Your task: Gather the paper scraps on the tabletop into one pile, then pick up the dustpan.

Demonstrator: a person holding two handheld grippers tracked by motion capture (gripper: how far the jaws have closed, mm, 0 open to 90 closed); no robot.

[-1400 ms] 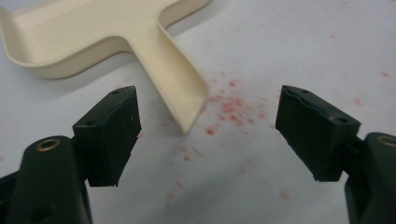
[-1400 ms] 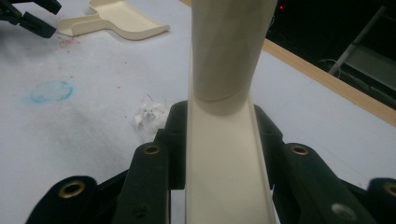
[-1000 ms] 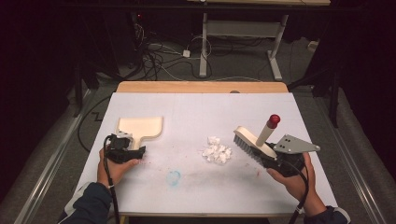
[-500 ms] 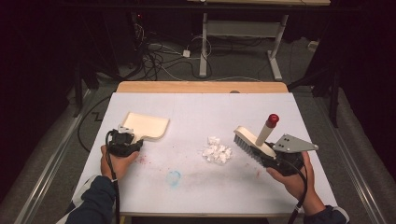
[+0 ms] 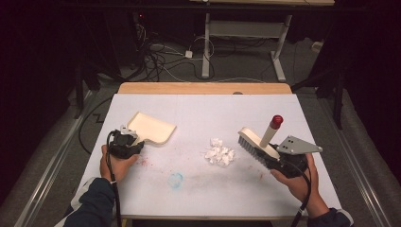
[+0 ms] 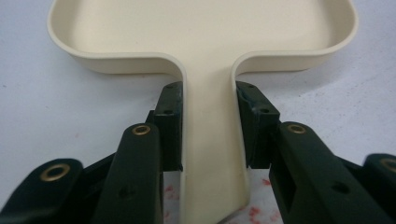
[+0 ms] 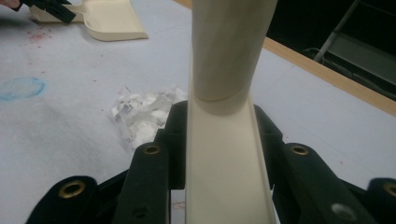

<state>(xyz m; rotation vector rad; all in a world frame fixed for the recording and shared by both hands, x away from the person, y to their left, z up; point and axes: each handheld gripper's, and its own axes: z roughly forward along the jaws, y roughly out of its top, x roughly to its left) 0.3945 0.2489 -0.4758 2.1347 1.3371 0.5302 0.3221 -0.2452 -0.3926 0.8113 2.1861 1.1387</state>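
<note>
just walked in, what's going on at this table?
A person is setting up to sweep paper scraps. The left claw has just been closing and now clamps the handle of the cream dustpan, which lies flat on the white table cover. The right claw is shut on a cream brush with a red-tipped handle, held just right of the pile of white paper scraps. Nothing has been swept into the pan yet.

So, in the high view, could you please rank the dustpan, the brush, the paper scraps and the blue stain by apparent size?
Largest to smallest:
1. Brush, with its handle, and dustpan: too alike to rank.
2. Paper scraps.
3. Blue stain.
</note>
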